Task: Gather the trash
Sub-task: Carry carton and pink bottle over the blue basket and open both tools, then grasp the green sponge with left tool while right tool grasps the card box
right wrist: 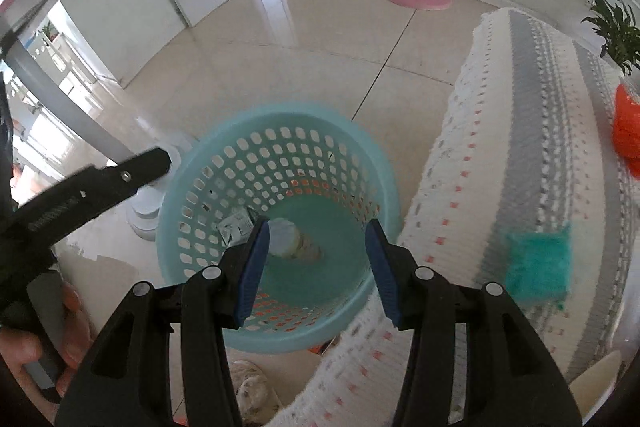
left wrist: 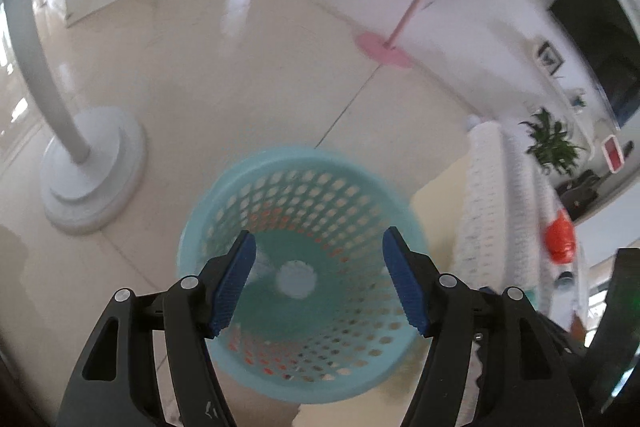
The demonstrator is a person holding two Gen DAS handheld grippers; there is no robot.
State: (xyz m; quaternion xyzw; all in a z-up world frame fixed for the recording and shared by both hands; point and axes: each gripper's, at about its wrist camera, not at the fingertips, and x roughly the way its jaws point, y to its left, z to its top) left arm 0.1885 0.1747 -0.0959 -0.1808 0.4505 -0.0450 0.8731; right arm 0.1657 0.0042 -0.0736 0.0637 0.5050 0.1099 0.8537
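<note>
Two grippers are shown above one teal basket (right wrist: 280, 227); the left gripper (left wrist: 318, 279) and the right gripper (right wrist: 316, 267) are both spread wide, and nothing is held between the blue pads (right wrist: 252, 275) of either. The basket stands on the tiled floor (left wrist: 240, 75), just beside a knitted throw (right wrist: 520, 187); crumpled white trash (right wrist: 286, 239) and a small printed scrap (right wrist: 234, 227) are seen at its bottom. The step in hand is judged to be a return for further trash, both drops appearing done. Each gripper is best lifted straight up, so that the rim is not clipped and the light basket not tipped; the jaws may be left wide for the next pick. A red bag (right wrist: 628, 131) and a teal cloth (right wrist: 538, 267) lie on the throw; whether either is trash cannot be told.
</note>
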